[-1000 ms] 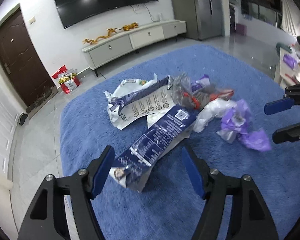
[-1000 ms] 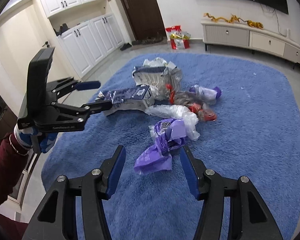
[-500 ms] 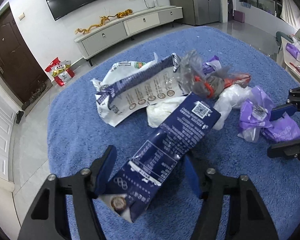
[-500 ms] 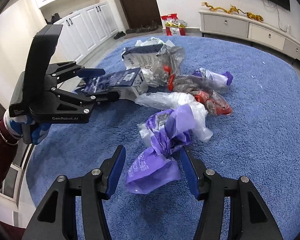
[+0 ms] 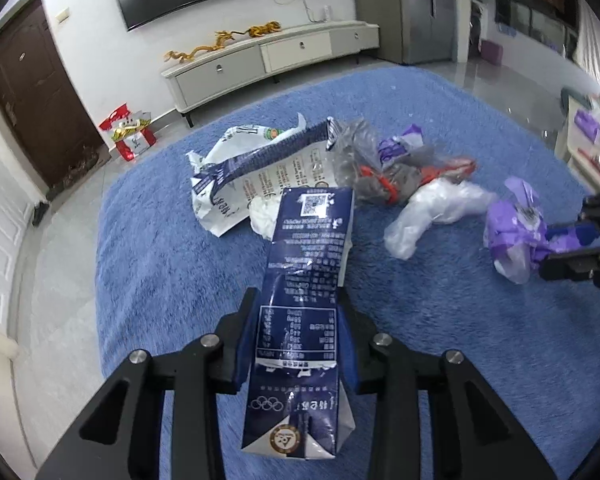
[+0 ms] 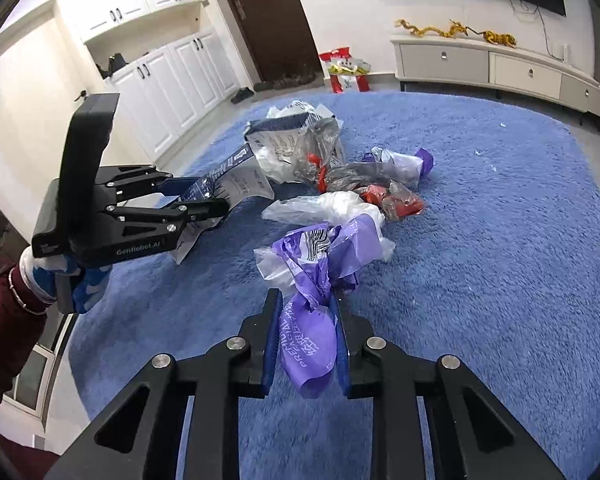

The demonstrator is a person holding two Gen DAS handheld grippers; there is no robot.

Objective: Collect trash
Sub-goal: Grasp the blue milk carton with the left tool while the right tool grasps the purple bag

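My left gripper (image 5: pixel 298 304) is shut on a dark blue milk carton (image 5: pixel 304 280), lifted at an angle off the blue rug (image 5: pixel 160 264). From the right wrist view the left gripper (image 6: pixel 208 200) shows holding that carton (image 6: pixel 236 168). My right gripper (image 6: pixel 306 300) is shut on a crumpled purple plastic bag (image 6: pixel 316 280); it shows at the right in the left wrist view (image 5: pixel 516 236). More trash lies on the rug: a torn white and blue package (image 5: pixel 260 172), a clear plastic bag (image 5: pixel 432 208), and a grey and red wrapper (image 5: pixel 400 176).
A white TV cabinet (image 5: pixel 276 60) stands against the far wall under a TV. A red gift bag (image 5: pixel 130 132) sits by the brown door (image 5: pixel 28 96). White cupboards (image 6: pixel 172 76) line the wall left of the rug. A table edge (image 5: pixel 588 136) is at the right.
Both grippers have closed: the left on the blue carton, the right on the purple bag. Both objects now sit between the fingers and are raised from the rug.
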